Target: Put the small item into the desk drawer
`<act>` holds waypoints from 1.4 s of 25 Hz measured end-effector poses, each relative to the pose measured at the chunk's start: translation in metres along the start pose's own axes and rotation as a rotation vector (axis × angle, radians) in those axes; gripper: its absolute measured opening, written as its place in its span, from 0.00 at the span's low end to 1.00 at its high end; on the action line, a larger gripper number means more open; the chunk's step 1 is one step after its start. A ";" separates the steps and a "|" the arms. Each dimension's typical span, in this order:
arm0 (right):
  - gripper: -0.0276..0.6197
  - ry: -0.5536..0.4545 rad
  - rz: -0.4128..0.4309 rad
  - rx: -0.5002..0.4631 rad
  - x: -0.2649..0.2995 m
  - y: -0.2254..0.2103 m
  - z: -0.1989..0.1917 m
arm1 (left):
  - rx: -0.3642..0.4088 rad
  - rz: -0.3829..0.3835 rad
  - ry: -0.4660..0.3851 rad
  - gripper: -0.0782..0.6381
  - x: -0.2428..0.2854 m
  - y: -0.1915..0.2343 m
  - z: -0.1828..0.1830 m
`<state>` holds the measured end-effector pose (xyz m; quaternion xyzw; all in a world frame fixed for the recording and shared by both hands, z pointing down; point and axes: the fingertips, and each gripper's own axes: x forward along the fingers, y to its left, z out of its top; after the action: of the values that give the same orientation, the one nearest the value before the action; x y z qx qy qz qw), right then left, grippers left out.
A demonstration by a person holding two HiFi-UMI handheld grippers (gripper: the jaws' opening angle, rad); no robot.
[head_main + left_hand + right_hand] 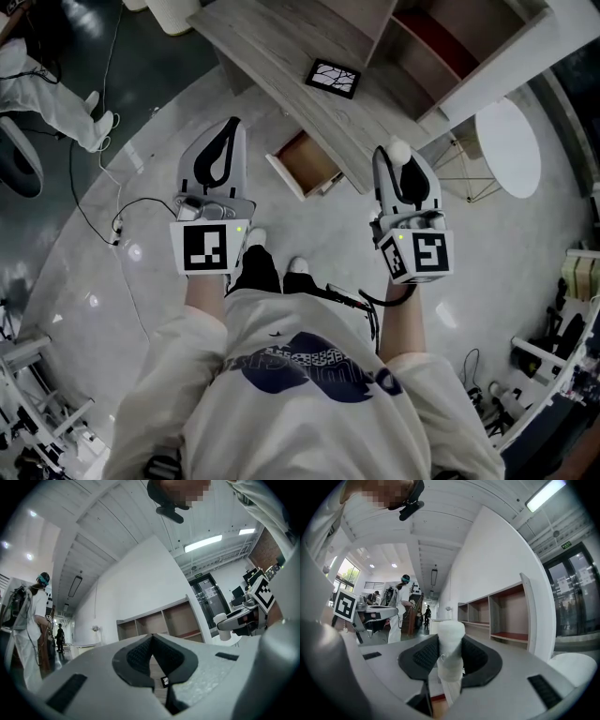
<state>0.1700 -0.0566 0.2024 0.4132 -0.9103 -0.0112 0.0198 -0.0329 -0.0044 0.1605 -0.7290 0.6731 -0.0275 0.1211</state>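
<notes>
Grey polished floor (150,169), with a black cable (94,220) trailing across it at left. A person in white overalls (42,80) stands at top left, well clear of the work area.

Pale wood desk (272,42) runs diagonally across the top of the head view. An open-shelf unit (441,42) sits on its right end. A white round table (507,148) stands just beside the desk's right end.

The drawer (307,161) is pulled open under the desk's front edge, brown wood inside showing. A black-framed picture (333,78) lies flat on the desktop above it.

Left gripper (231,124): held out left of the drawer, near it but not touching. Its own view shows the finger pads (140,656) meeting at the tip with nothing between them, so closed and empty.

Right gripper (397,155): held out right of the drawer, about level with the left one, tip near the desk's front edge. The fingers are clamped on the small white item (451,637).

The item is a stubby white cylinder with a rounded top, upright between the pads, and its top pokes out past the fingertips. In the head view it (399,147) shows as a white knob at the gripper tip. It is near the open drawer but to its right, not inside.
</notes>
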 end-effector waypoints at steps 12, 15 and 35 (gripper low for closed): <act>0.24 0.165 -0.049 0.006 0.050 0.010 -0.055 | -0.076 -0.085 0.044 0.12 0.032 0.030 -0.045; 0.24 0.205 -0.055 0.004 0.064 0.014 -0.070 | -0.096 -0.109 0.067 0.12 0.039 0.036 -0.060; 0.24 0.532 0.004 0.004 0.150 0.054 -0.226 | -0.166 -0.222 0.185 0.12 0.085 0.070 -0.152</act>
<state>0.0414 -0.1350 0.4340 0.3997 -0.8740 0.0995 0.2577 -0.1246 -0.1141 0.2819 -0.8007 0.5968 -0.0522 -0.0058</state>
